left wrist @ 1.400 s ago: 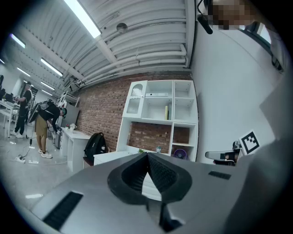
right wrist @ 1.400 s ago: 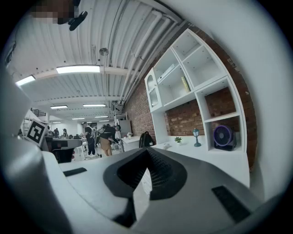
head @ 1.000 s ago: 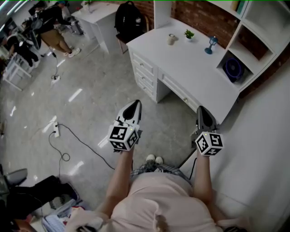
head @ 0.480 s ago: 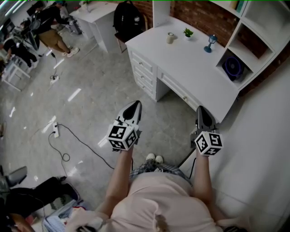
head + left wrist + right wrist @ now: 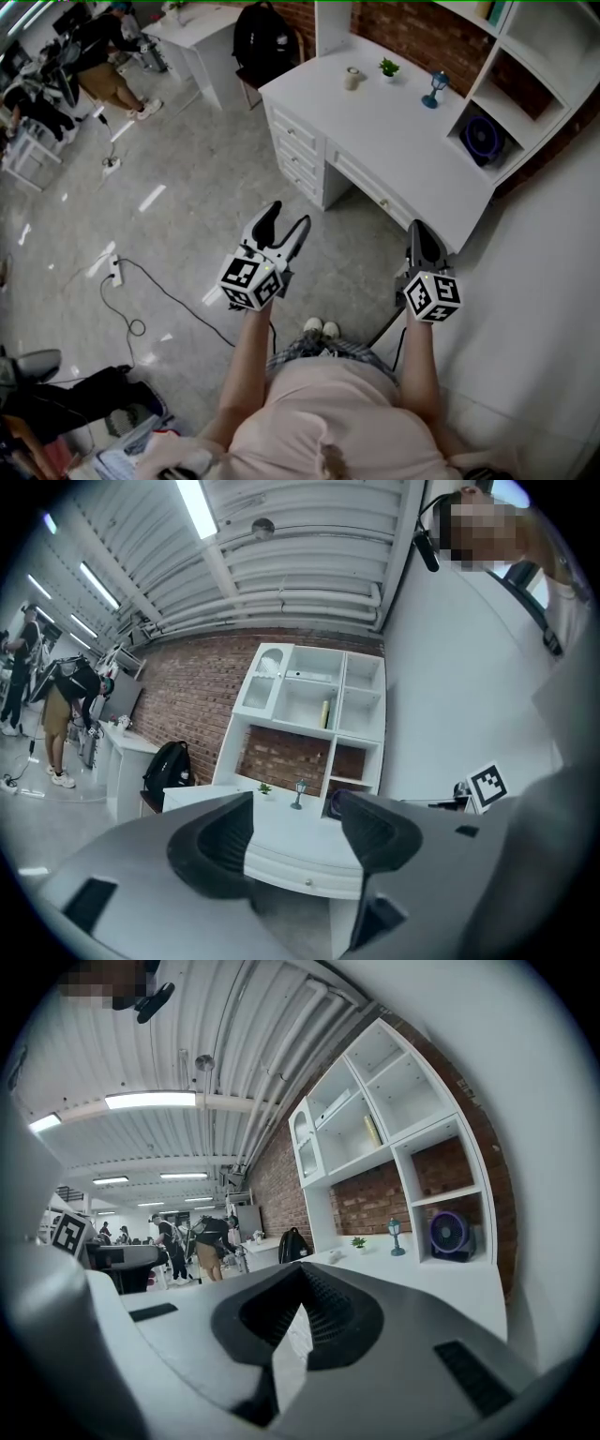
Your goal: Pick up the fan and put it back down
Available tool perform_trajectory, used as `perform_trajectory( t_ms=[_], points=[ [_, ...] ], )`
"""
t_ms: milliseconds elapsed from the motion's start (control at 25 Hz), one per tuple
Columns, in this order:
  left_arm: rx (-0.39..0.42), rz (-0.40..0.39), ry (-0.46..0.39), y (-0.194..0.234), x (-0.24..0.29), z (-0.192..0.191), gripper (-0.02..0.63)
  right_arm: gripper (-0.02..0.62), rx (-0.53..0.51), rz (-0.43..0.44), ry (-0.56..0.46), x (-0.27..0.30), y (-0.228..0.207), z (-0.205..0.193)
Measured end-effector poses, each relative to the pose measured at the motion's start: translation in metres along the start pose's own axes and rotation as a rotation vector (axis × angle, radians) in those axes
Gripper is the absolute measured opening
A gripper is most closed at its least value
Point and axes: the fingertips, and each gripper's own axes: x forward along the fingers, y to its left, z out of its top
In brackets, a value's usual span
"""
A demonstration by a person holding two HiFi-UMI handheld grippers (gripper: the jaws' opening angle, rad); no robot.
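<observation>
One change from the earlier frames: left gripper (image 5: 288, 217), shut to a single point a moment ago, jaws now just swung apart into a moderate fork, nothing between them. No other shift. Right gripper (image 5: 419, 227) in the same spot, jaws pressed together, empty. Both held out level over the floor (image 5: 187, 187), short of the table (image 5: 403, 141).

Grey moulded bodies, black ribbed pads inside the jaws, a cube (image 5: 251, 284) with black-and-white square markers at the back of each.

Fan (image 5: 485, 142): small, round, purple-blue grille, upright in the lowest cubby of the white shelf unit (image 5: 553, 66) at the table's far right end, untouched, well apart from both grippers.

Smooth white tabletop, drawers (image 5: 300, 155) with small knobs along the front. Near its back edge a tiny potted plant (image 5: 391, 70), a blue lantern-shaped lamp (image 5: 434, 92) and a small pale cup (image 5: 354, 80), each apart from the others. Red brick wall (image 5: 422, 37) behind. Glossy grey floor with streaks of glare, a black cable (image 5: 159, 291) and a power strip (image 5: 116, 270) trailing across it. Black backpack (image 5: 267, 42) beside a second white table (image 5: 202, 28); people (image 5: 103, 66) at the room's far end.
</observation>
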Motion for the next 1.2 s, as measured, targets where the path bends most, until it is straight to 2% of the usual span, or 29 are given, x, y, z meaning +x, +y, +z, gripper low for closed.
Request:
perform_trajectory(
  t_ms=[120, 280, 920, 1200],
  points=[
    [-0.023, -0.009, -0.026, 0.006, -0.002, 0.002, 0.347, 0.015, 0.002, -0.006, -0.002, 0.001, 0.003, 0.0],
    [-0.025, -0.002, -0.029, 0.017, -0.006, 0.0, 0.38, 0.015, 0.0, -0.012, -0.002, 0.003, 0.007, 0.0],
    [-0.014, -0.006, -0.023, 0.043, 0.006, -0.001, 0.385, 0.015, 0.024, -0.047, 0.008, 0.018, 0.013, -0.014],
    [-0.006, -0.026, -0.013, 0.051, 0.035, -0.002, 0.385, 0.015, 0.031, -0.064, 0.012, 0.04, 0.0, -0.013]
  ],
)
